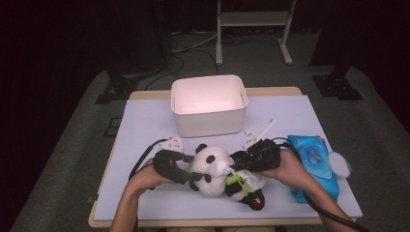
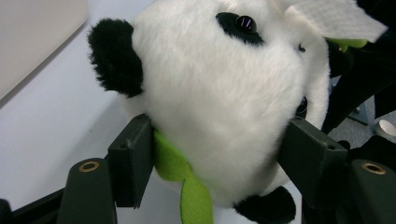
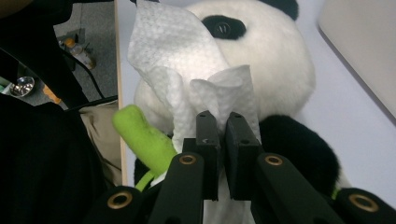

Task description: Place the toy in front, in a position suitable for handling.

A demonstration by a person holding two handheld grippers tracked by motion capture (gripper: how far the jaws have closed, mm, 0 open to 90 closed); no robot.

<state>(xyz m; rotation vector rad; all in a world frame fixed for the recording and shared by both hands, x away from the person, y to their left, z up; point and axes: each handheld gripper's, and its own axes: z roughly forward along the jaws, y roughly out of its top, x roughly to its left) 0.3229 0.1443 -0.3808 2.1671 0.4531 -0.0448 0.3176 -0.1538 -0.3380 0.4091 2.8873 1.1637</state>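
Panda toy (image 1: 211,170) sits near the front of the table (image 1: 145,125), its head clamped between the jaws of the left gripper (image 2: 212,144), which press into the fur on both sides. Opposite, the right gripper (image 3: 222,135) is pinched tight on a white wipe (image 3: 187,60) laid against the panda's face. Light and squashy, the plush gives under pressure, so the head is probably the firmest hold. Behind stands a white bin (image 1: 209,104); a wipe pack (image 1: 312,164) lies at the right.

The high view looks forward and down over the worktop (image 1: 145,125); both gripper views sit close, sharing the panda (image 1: 212,166) from opposite sides.
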